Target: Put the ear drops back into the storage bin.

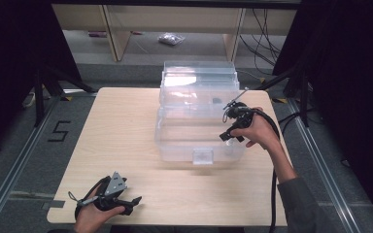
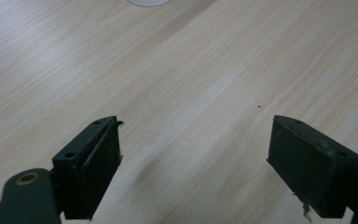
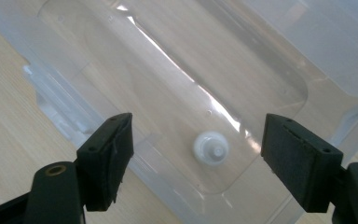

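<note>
- Near left, the left gripper [image 1: 135, 200] rests low over the wooden table [image 1: 126, 126], jaws apart, empty.
- Mid right, the right gripper [image 3: 196, 154] hovers over the clear plastic box [image 1: 175, 141], jaws apart; a small white cap [image 3: 210, 148] lies inside, seemingly the next pick, needing a straight descent.
- Beyond: grey floor [image 1: 9, 141], dark curtains.

The left hand-held gripper [image 1: 135, 200] is held low near the person's side, its jaws spread wide. The right hand-held gripper [image 1: 226, 136] is held forward on an outstretched forearm, jaws likewise parted and nothing gripped.
</note>
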Motion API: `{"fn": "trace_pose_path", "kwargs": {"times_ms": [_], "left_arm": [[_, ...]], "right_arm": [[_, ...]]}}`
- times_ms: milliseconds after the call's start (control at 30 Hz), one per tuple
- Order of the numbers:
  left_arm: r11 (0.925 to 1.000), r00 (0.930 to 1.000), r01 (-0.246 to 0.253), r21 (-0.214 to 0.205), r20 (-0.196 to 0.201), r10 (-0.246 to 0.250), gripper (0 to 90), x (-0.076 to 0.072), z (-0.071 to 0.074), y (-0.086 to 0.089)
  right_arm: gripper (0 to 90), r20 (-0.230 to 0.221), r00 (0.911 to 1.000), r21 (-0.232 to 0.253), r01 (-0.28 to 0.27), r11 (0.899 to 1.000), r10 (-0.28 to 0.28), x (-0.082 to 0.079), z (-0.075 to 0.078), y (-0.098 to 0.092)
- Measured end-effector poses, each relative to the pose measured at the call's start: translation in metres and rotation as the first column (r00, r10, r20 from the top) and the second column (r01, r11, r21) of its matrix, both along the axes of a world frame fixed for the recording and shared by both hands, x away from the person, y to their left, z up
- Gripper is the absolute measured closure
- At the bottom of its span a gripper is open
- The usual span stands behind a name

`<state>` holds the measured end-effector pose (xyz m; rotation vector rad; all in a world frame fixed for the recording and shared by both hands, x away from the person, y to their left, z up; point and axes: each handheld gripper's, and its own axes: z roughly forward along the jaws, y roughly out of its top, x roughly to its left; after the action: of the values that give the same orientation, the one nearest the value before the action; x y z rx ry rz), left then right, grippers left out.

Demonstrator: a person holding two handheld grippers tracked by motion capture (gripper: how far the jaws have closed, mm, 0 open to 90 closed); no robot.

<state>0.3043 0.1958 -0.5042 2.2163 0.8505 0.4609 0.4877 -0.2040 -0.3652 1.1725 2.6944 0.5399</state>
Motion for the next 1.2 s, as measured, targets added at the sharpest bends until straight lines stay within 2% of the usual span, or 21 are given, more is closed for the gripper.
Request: {"fn": "trace_pose_path", "kwargs": {"times_ms": [33, 133, 200, 300, 433, 633, 733, 800, 1100, 1200], "left_arm": [[1.0000, 1.0000, -0.003, -0.003, 0.005, 0.003, 16.3, -0.001, 0.000, 0.000], [1.0000, 0.9999, -0.008, -0.002, -0.007, 0.008, 16.3, 0.000, -0.001, 0.000], [1.0000, 1.0000, 0.000, -0.004, 0.005, 0.000, 16.3, 0.000, 0.000, 0.000], [1.0000, 1.0000, -0.004, -0.002, 0.003, 0.004, 16.3, -0.001, -0.001, 0.000], [1.0000, 1.0000, -0.004, -0.003, 0.003, 0.004, 16.4, -0.001, -0.001, 0.000], [1.0000, 1.0000, -0.004, -0.002, 0.003, 0.004, 16.3, -0.001, -0.001, 0.000], [1.0000, 1.0000, -0.005, 0.002, 0.001, 0.005, 16.3, -0.001, 0.000, 0.000], [1.0000, 1.0000, -0.004, -0.002, 0.003, 0.004, 16.3, -0.001, -0.001, 0.000], [1.0000, 1.0000, -0.001, 0.002, -0.003, 0.001, 16.3, 0.000, 0.000, 0.000], [1.0000, 1.0000, -0.004, -0.003, 0.003, 0.004, 16.3, -0.001, -0.001, 0.000]], "right_arm": [[26.1, 0.015, 0.9998, 0.003, -0.010, 1.000, 0.010, 0.000, 0.001, -0.001], [26.0, 0.015, 0.9999, 0.013, 0.005, 1.000, -0.005, -0.004, 0.002, -0.001], [26.0, 0.010, 0.9999, 0.017, 0.001, 1.000, -0.002, -0.004, 0.002, -0.002], [25.9, 0.026, 0.9996, 0.022, -0.010, 1.000, 0.009, -0.007, 0.002, -0.004], [25.8, 0.028, 0.9995, 0.036, 0.011, 0.999, -0.012, -0.010, 0.003, -0.007], [25.7, 0.040, 0.9992, 0.052, 0.002, 0.999, -0.004, -0.013, 0.003, -0.010], [25.5, 0.030, 0.9992, 0.054, 0.024, 0.998, -0.025, -0.015, 0.004, -0.010], [25.2, 0.050, 0.9988, 0.059, 0.003, 0.998, -0.006, -0.015, 0.005, -0.011], [24.9, 0.056, 0.9984, 0.064, 0.007, 0.998, -0.010, -0.026, 0.008, -0.009], [24.9, 0.066, 0.9978, 0.069, -0.016, 0.997, 0.011, -0.027, 0.007, -0.010]]}}
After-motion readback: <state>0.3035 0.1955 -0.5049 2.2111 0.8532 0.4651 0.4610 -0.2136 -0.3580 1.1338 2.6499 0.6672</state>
